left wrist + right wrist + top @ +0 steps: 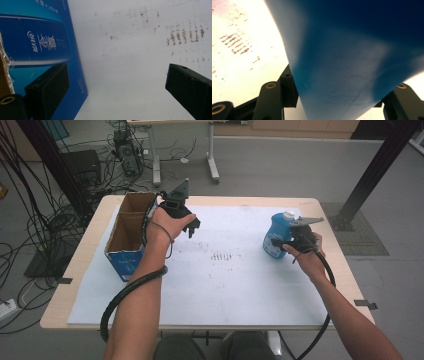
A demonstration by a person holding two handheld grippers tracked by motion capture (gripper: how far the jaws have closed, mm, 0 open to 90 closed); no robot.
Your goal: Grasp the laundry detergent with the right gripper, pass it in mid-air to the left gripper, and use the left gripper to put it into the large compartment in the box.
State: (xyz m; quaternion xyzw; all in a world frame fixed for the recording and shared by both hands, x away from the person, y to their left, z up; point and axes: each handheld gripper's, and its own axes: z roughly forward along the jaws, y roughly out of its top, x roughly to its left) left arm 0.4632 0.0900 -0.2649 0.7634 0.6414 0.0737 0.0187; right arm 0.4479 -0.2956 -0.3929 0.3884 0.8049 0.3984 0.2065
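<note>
Right tongs (280,241) clamp the blue bottle (276,232) at right-centre; a smooth curved wall could slip. Left tongs (192,222) gape empty beside the box (131,227), may knock it.

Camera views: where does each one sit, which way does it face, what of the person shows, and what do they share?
High view: above the person's side, looking forward and down on the table; both forearms, left gripper, right gripper.
Left gripper view: on the left gripper, facing the white mat beside the blue carton; jaws spread apart.
Right gripper view: on the right gripper, facing the blue bottle between its jaws.
Shared: the mat's brown marks appear in all three.
</note>
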